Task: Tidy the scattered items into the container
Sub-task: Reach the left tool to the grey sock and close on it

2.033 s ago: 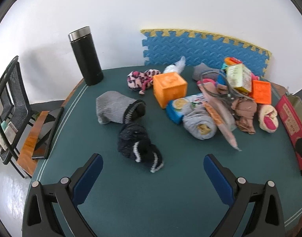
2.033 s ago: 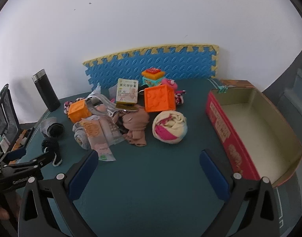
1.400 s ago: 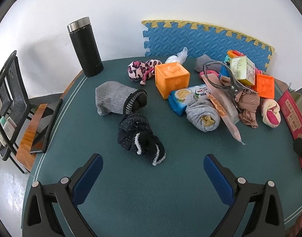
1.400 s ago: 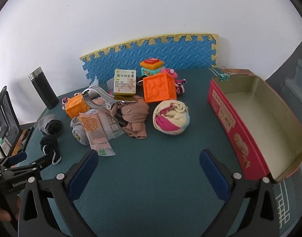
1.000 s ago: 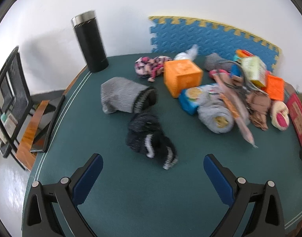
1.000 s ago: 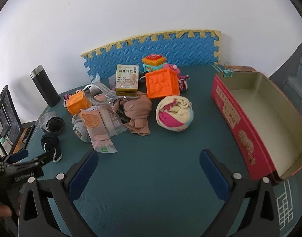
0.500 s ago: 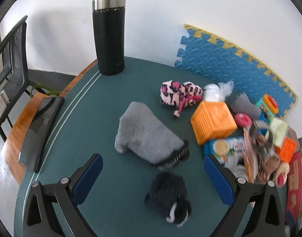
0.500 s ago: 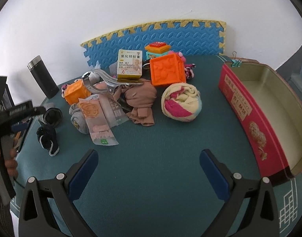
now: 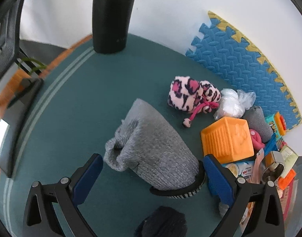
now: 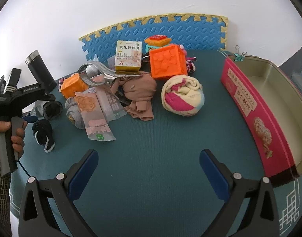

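Left wrist view: the left gripper (image 9: 152,169) has its jaws wide but closing, with the rolled grey sock (image 9: 153,152) lying between them, pads not yet pressing. This sock is fuzzy, with a black striped cuff, and it lies on the green table mat (image 9: 72,98).

Right wrist view: the right gripper (image 10: 148,166) stands wide over bare mat, holding nothing. The red tin (image 10: 247,102) stands open at the right, beside a white wall (image 10: 131,2).
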Action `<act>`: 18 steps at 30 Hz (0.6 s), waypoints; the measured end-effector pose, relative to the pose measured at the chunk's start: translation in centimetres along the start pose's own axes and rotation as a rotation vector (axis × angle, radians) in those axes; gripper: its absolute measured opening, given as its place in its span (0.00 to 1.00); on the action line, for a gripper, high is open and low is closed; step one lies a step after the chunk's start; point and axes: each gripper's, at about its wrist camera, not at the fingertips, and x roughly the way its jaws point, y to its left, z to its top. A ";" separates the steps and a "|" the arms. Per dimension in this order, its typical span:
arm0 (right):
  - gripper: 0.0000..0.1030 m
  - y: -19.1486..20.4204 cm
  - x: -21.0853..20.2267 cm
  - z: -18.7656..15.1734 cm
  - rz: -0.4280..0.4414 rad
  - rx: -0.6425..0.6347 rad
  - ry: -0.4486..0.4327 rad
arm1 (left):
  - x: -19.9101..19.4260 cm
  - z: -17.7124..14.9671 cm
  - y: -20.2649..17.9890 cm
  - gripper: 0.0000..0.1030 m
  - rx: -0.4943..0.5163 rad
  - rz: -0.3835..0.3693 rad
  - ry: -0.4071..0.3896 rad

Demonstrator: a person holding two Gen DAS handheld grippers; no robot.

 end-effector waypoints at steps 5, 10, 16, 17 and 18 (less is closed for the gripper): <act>1.00 0.3 0.1 0.0 0.010 -0.016 0.001 | -0.1 -0.1 -0.2 0.59 0.008 -0.043 0.002; 1.00 1.3 -0.2 0.5 0.076 -0.043 -0.007 | -0.6 -0.3 0.3 0.36 0.020 -0.102 0.014; 1.00 6.1 -0.1 2.4 0.304 -0.155 -0.007 | -3.4 -1.4 1.6 0.32 0.065 -0.065 -0.045; 1.00 7.2 0.3 2.6 0.338 -0.174 0.005 | -3.9 -1.5 1.9 0.32 0.072 -0.058 -0.053; 0.99 8.4 0.8 2.7 0.369 -0.193 0.021 | -4.3 -1.5 2.0 0.32 0.080 -0.051 -0.063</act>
